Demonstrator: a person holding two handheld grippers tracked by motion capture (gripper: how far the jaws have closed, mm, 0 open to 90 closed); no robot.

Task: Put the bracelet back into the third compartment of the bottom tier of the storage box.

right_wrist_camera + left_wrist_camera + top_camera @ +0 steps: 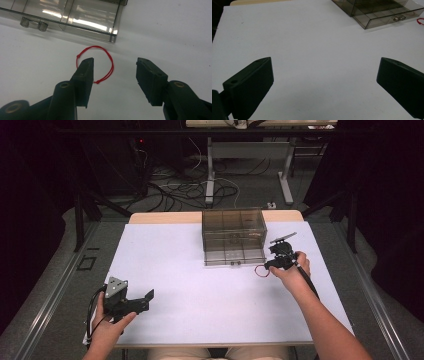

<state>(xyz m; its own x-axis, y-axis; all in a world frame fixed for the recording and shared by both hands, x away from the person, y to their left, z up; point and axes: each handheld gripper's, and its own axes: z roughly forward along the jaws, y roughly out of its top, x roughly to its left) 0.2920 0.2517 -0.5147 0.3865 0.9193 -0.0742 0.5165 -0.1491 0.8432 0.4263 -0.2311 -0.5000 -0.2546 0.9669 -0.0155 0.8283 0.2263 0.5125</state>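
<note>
A loop of red string (107,51) lies flat on the white table top (190,270), just in front of the pulled-out drawer (75,17) of a smoky clear drawer box (233,227). My right gripper (115,61) hangs low over the red string loop (261,270) with its jaws apart. One side of the loop lies between the jaws, and the left jaw covers another stretch of it. The pads do not press on anything. My left gripper (145,301) rests at the near left of the table, open and with nothing in it (325,60).
The drawer box (374,15) stands at the far middle of the table, its bottom drawer (234,256) open toward me and split into compartments. The red string loop (420,21) is at the far right edge of the left gripper view. Cables and table legs lie on the floor beyond.
</note>
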